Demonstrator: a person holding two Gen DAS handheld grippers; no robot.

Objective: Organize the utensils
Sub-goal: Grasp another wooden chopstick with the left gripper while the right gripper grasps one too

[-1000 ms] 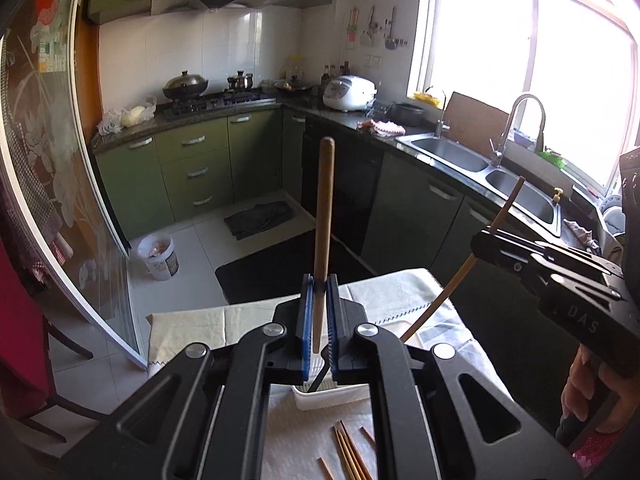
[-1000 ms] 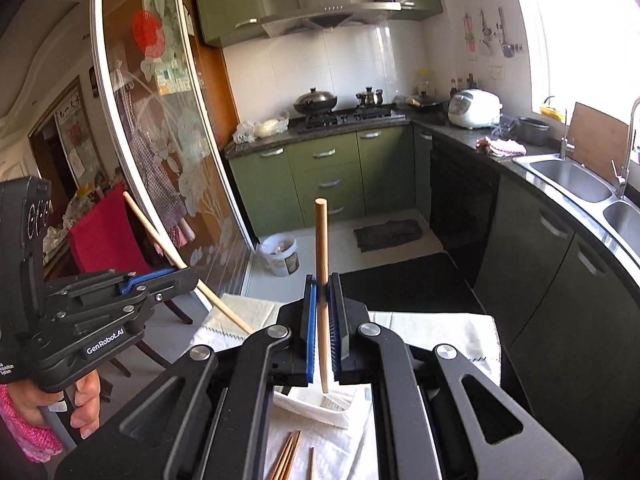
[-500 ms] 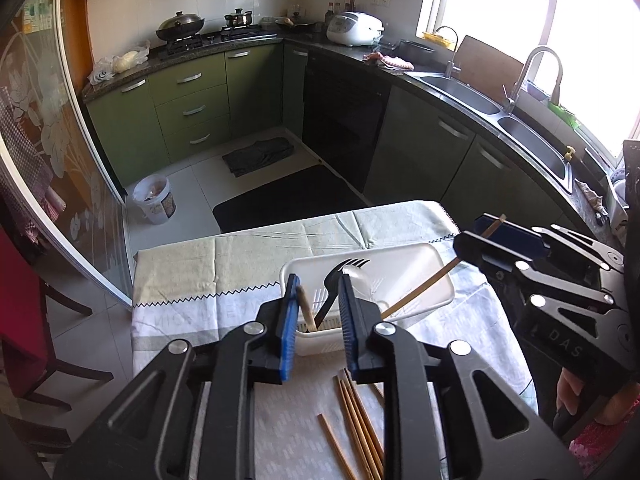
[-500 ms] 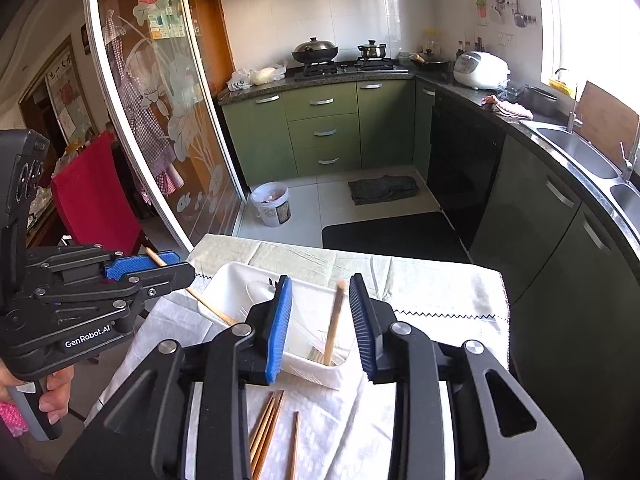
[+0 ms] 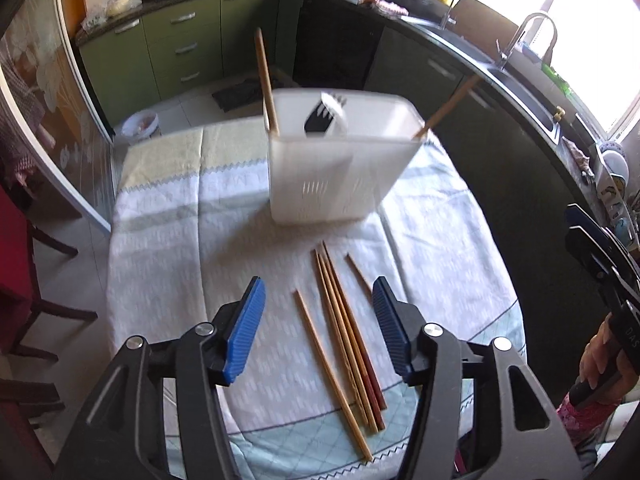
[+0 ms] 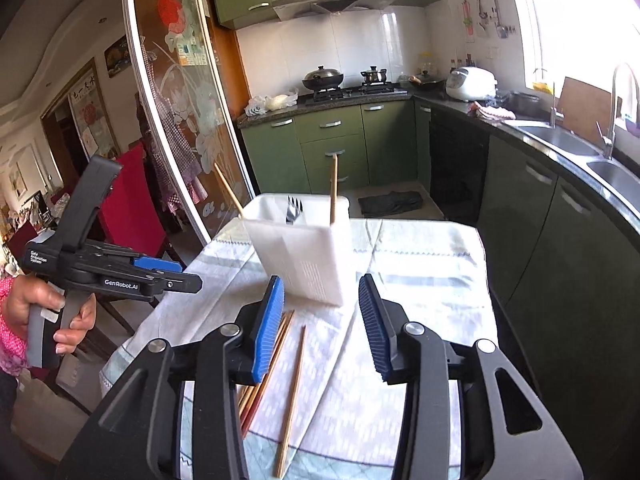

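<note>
A white slotted utensil holder [image 5: 332, 168] stands on the table and also shows in the right wrist view [image 6: 304, 256]. It holds a dark fork [image 5: 322, 118] and two wooden chopsticks: one [image 5: 266, 80] at its left, one [image 5: 448, 106] at its right. Several loose chopsticks [image 5: 344, 332] lie on the cloth in front of it, also in the right wrist view [image 6: 292, 392]. My left gripper [image 5: 320, 332] is open and empty above the loose chopsticks. My right gripper [image 6: 320, 324] is open and empty, short of the holder.
The table has a pale patterned cloth [image 5: 180, 248] with edges close on all sides. Green kitchen cabinets [image 6: 332, 144], a sink counter [image 6: 560, 140] and a glass sliding door [image 6: 176, 100] surround it. A red chair [image 6: 132, 200] stands at the left.
Both grippers let go of their chopsticks, which now stand in the holder. Both opened wide and pulled back and up from the holder.
</note>
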